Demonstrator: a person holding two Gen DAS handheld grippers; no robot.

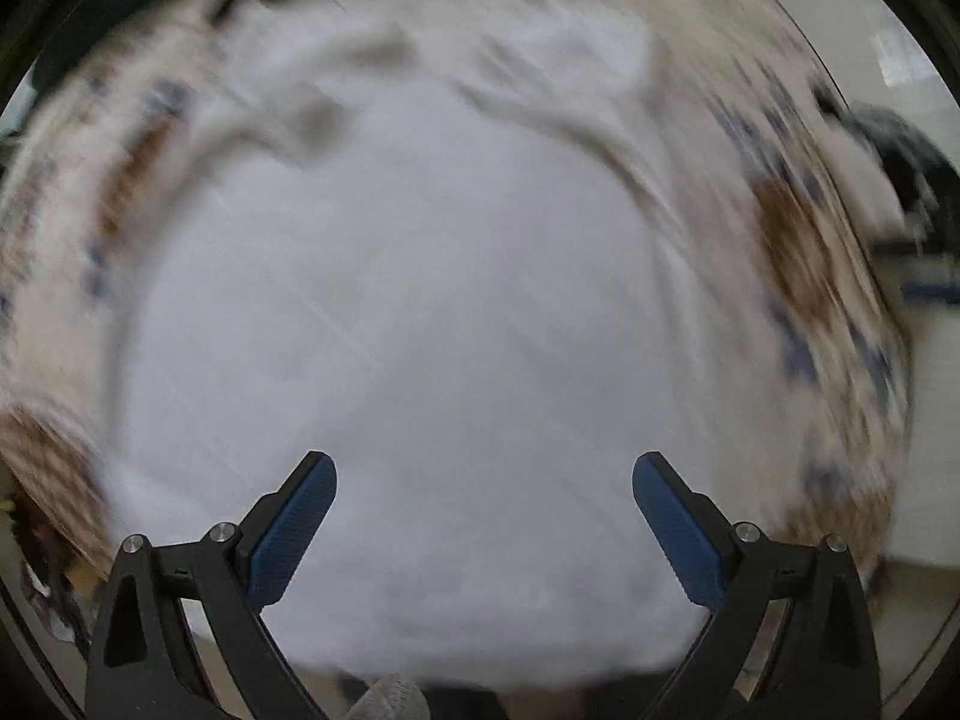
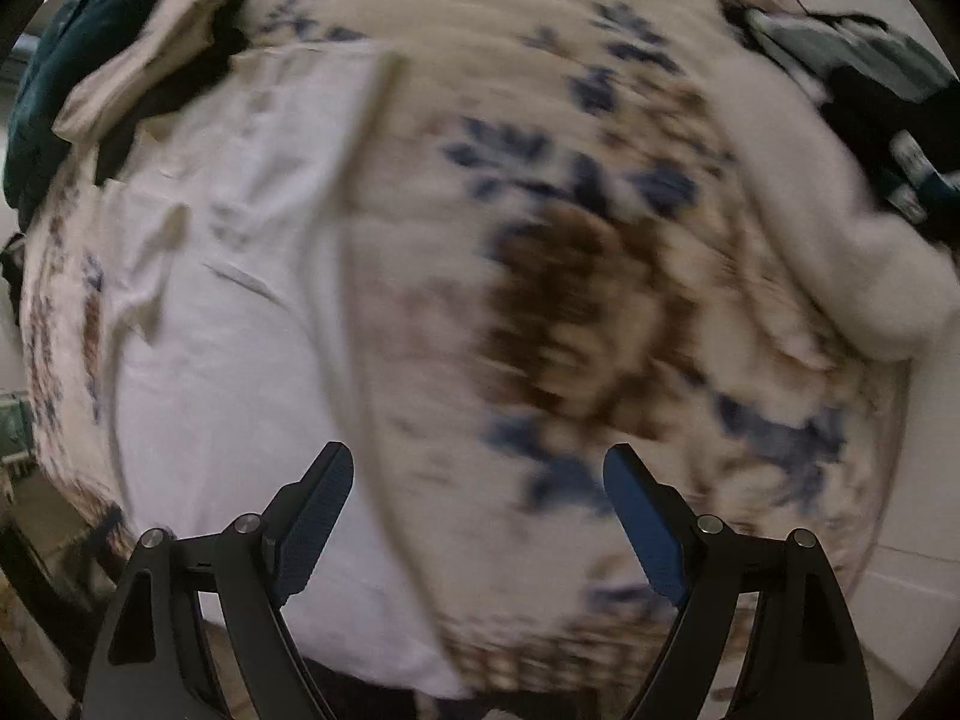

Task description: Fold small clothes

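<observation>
A white garment (image 1: 420, 300) lies spread flat on a cream cloth with blue and brown flowers (image 1: 798, 252). Both views are blurred by motion. My left gripper (image 1: 483, 468) is open and empty, hovering over the middle of the white garment. In the right wrist view the white garment (image 2: 228, 312) fills the left half, with its right edge running down the middle. My right gripper (image 2: 477, 462) is open and empty, above that right edge where the garment meets the flowered cloth (image 2: 576, 300).
A dark teal cloth (image 2: 72, 66) and a black piece (image 2: 180, 78) lie at the far left. A pale fluffy garment (image 2: 852, 276) and dark items (image 2: 876, 90) lie at the far right. The table edge (image 2: 900, 510) curves at the right.
</observation>
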